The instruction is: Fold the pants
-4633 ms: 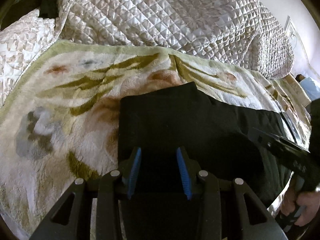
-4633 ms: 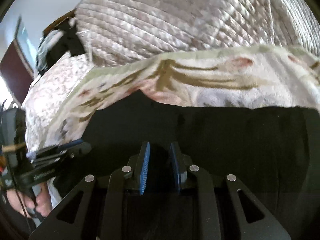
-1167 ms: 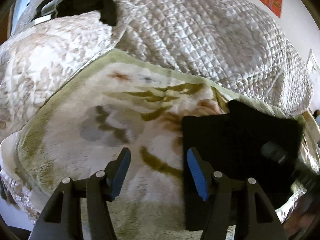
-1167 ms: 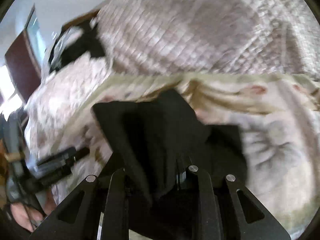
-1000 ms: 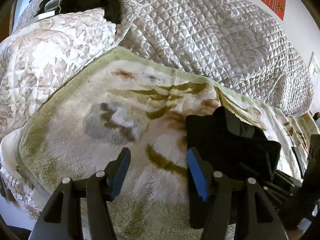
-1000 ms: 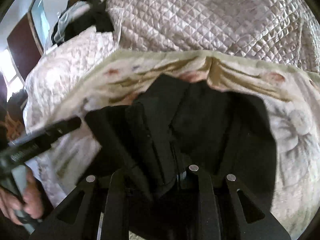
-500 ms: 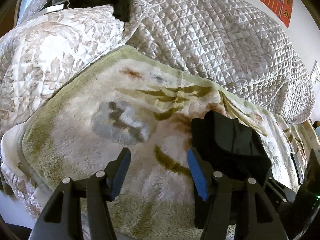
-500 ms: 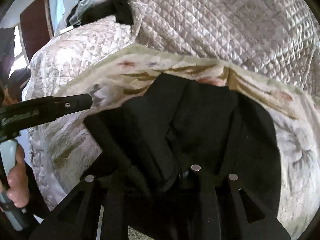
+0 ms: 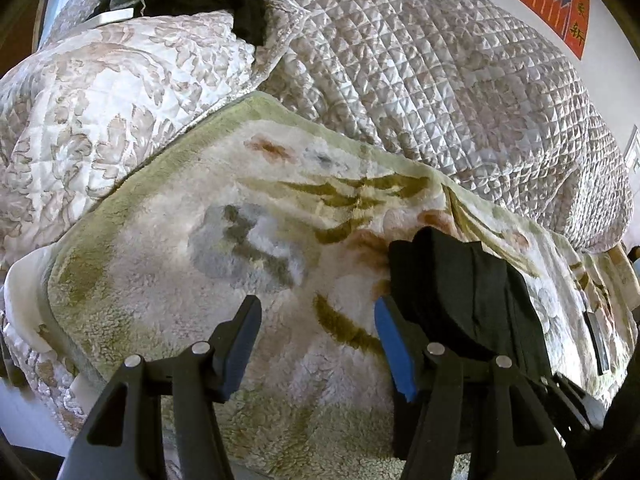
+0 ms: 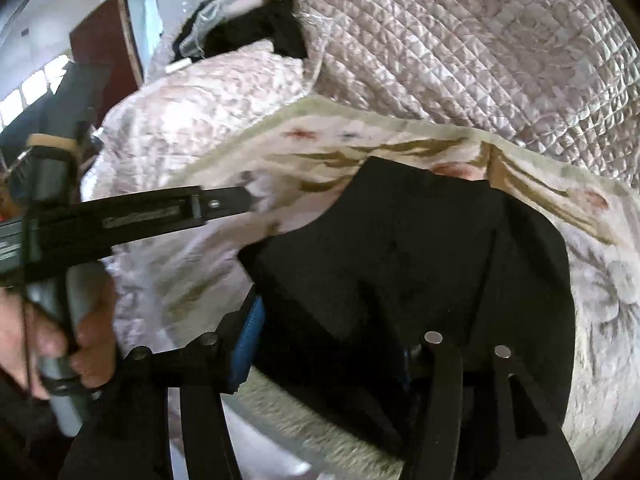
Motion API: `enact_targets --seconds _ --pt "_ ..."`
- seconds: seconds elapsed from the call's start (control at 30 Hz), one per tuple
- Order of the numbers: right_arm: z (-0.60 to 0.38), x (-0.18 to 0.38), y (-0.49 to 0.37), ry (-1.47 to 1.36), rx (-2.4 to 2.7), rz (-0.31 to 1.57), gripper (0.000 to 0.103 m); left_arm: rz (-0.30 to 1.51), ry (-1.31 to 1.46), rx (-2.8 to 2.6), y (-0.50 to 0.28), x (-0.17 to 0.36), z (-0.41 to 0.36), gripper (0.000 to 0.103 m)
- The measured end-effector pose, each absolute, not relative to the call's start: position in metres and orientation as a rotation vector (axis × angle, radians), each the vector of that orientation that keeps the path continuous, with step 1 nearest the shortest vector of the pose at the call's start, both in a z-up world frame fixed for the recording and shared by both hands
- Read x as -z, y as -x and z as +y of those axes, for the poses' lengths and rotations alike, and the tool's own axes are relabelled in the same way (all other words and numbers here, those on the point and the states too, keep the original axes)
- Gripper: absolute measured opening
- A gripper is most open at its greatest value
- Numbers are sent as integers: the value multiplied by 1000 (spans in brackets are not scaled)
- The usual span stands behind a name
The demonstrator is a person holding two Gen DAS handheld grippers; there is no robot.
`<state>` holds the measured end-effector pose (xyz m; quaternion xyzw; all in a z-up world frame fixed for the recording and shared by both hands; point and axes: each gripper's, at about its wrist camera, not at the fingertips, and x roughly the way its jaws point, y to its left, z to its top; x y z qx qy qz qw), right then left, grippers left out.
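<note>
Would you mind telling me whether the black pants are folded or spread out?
Folded: the black pants lie as a compact, layered bundle on the floral blanket.

Dark Chinese characters are printed down a red and orange wall hanging [image 9: 568, 12] at the top right of the left wrist view; they are too small to be read. On the side of the left hand-held gripper [image 10: 140, 213], pale lettering is blurred beyond reading.
</note>
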<state>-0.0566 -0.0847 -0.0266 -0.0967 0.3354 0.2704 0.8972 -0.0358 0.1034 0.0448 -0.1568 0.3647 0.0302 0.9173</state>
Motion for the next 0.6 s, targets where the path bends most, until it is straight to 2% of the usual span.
enact_targets --seconds 0.2,0.27,0.37,0.43,0.6 --pt "-99 12 70 139 -606 637 54 745 323 -56 36 -45 103 62" --pt "-112 11 65 96 -537 627 34 744 319 -50 36 -46 102 62" --pt "-133 21 51 50 -409 664 22 739 305 -39 36 -47 96 62" --pt "-139 36 43 40 -396 720 19 734 296 -30 35 -49 90 62" --pt "-130 43 50 66 -498 732 19 721 278 22 33 -54 71 62"
